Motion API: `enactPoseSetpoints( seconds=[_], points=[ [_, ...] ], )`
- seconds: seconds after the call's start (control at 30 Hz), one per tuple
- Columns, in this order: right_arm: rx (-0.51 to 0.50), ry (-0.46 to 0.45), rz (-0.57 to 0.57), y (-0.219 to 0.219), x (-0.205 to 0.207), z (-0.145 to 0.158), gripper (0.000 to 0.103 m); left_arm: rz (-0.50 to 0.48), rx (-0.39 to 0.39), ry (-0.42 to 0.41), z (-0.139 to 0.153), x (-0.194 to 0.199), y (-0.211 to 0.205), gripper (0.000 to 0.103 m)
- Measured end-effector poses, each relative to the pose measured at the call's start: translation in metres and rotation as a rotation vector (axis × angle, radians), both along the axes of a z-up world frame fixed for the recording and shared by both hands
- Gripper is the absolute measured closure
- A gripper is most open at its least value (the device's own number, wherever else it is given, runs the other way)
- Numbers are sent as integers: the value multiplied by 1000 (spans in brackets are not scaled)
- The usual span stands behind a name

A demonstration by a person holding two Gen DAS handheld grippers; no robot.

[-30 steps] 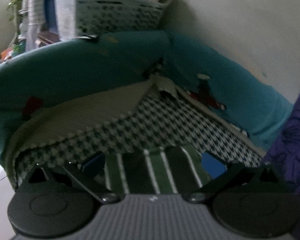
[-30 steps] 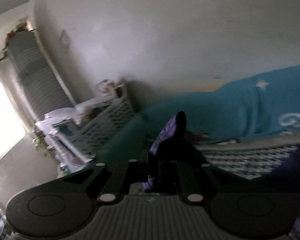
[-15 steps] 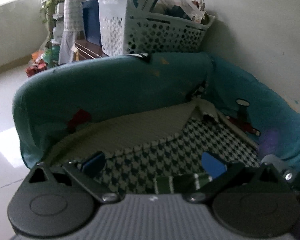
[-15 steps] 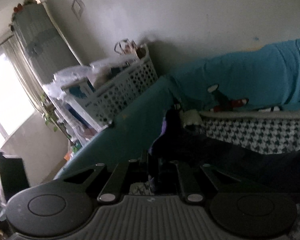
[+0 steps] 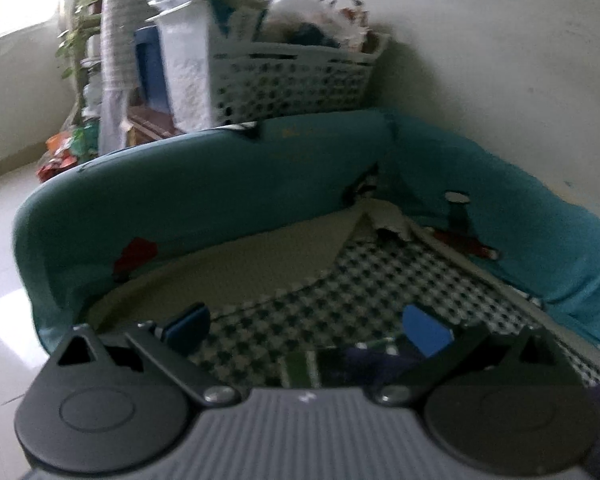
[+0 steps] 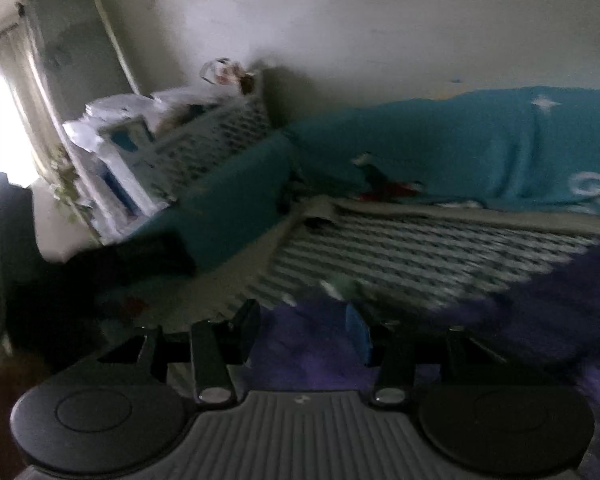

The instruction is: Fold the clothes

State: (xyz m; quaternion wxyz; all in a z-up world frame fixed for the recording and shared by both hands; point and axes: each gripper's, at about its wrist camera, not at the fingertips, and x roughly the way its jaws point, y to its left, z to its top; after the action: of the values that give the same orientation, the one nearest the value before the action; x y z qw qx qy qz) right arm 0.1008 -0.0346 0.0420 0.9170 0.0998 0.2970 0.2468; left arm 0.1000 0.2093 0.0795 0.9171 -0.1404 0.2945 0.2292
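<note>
Below my right tool (image 6: 304,330), the purple garment (image 6: 312,356) lies on the houndstooth seat cover (image 6: 420,252); its jaws have just been opening, pads clear. My left tool (image 5: 306,326) gapes, released, nearby. Judged risk: loose cloth may slump, spoiling the fold.

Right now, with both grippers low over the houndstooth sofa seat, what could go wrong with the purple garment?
1. The right gripper, jaws just opening, stands open over the dark purple floral garment; loose cloth may snag a finger as it pulls away.
2. The open left gripper holds nothing, so the green-and-white striped cloth beside the purple one could get dragged along.
3. Both views are blurred, so edges are hard to judge.
</note>
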Motion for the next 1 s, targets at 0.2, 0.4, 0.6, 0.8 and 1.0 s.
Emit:
enactPoseSetpoints(
  seconds=[0.2,0.4,0.6,0.8,1.0],
  points=[
    [-86,10,-84,-51,-30,-14,56,-158,-21,-8,-2,9,-36,0],
    [-107,44,-152,-93,-53,-21,56,-313,-112,18,-14,14,-62,0],
    [-141,59,-172,-115,-85,-27,56,-392,-147,56,-28,7,-83,0],
    [-206,72,-146,-126,-124,-40,56,-473,-108,79,-35,-6,-107,0],
    [-234,91,-121,-125,-152,-53,56,-508,-93,100,-42,-21,-123,0]
  ],
)
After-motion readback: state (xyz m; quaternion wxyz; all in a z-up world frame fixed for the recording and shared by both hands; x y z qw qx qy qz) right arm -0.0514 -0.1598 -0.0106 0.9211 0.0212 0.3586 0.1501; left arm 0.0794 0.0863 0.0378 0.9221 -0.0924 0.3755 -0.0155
